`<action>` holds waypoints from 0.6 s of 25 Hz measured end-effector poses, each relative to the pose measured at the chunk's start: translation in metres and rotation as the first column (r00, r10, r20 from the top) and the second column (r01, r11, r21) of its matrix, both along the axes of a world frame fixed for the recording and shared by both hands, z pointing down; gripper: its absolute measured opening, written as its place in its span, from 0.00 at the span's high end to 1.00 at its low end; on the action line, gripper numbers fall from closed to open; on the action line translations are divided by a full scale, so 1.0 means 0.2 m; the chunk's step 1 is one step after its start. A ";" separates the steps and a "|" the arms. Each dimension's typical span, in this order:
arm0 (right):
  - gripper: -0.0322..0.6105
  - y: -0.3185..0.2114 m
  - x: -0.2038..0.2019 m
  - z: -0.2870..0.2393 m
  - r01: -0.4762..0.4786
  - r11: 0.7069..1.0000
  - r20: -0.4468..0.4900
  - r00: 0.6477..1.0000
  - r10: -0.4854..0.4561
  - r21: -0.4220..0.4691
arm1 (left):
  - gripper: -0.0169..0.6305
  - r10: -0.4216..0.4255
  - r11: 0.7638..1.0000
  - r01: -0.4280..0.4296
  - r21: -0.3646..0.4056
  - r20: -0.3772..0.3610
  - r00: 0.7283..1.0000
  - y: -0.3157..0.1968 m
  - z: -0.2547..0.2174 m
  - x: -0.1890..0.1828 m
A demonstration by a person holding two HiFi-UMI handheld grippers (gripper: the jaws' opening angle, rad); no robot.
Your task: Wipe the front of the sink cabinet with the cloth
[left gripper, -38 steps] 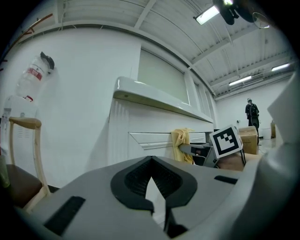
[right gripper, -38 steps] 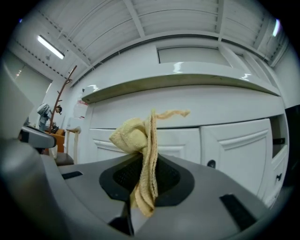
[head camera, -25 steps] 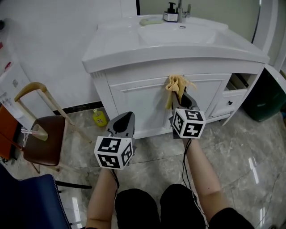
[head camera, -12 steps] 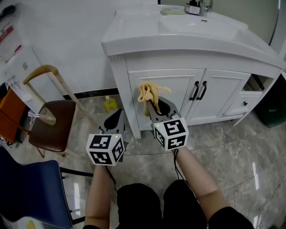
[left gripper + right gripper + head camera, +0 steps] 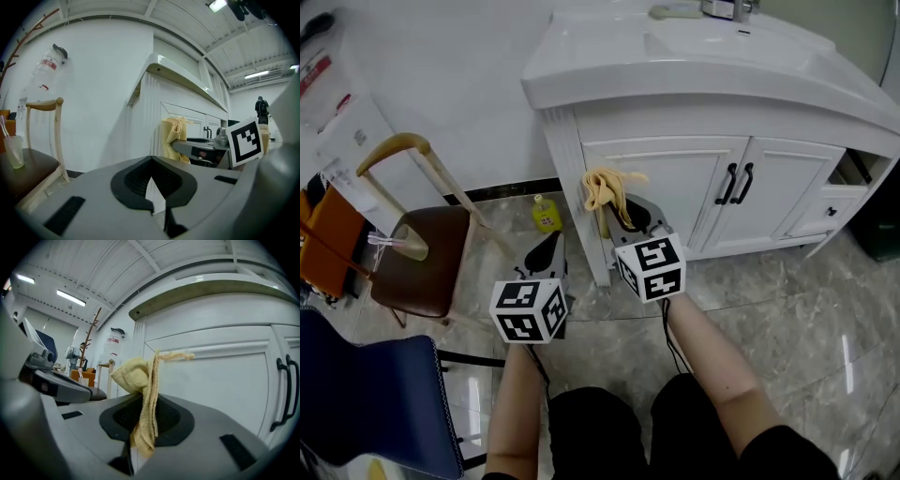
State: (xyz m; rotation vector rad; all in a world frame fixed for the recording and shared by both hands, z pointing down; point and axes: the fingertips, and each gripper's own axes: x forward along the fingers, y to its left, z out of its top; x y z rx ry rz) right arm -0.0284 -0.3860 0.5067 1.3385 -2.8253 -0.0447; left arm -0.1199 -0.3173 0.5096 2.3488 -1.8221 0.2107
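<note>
Pointing lengthwise at the cabinet front (image 5: 675, 192), cloth (image 5: 605, 186) clamped in right tool (image 5: 623, 208); left tool (image 5: 549, 242) clenched empty.

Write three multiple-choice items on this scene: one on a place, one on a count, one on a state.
1. Where is the yellow cloth?
A. On the sink top.
B. In the right gripper, by the cabinet's left door.
C. On the chair seat.

2. How many black handles are on the two cabinet doors?
A. One.
B. Four.
C. Two.

3. How do the left gripper jaws stand?
A. Together, with nothing between them.
B. Wide apart.
C. Shut on the cloth.

Answers:
1 B: the right gripper view shows the cloth pinched between the jaws, in front of the door.
2 C: one handle per door, side by side.
3 A: the left gripper view shows the tips meeting, empty.
</note>
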 end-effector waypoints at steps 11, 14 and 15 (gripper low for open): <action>0.83 -0.11 0.49 0.07 -0.160 0.986 0.021 0.987 0.161 -0.045 | 0.95 0.144 0.990 -0.144 0.012 -0.011 0.990 -0.12 0.00 0.39; 0.83 -0.13 0.63 0.09 -0.214 0.976 0.020 0.976 0.215 -0.048 | 0.95 0.194 0.981 -0.194 0.016 -0.012 0.981 -0.15 0.01 0.53; 0.83 -0.13 0.68 0.09 -0.235 0.971 0.022 0.971 0.236 -0.052 | 0.95 0.210 0.977 -0.210 0.018 -0.012 0.978 -0.16 0.01 0.57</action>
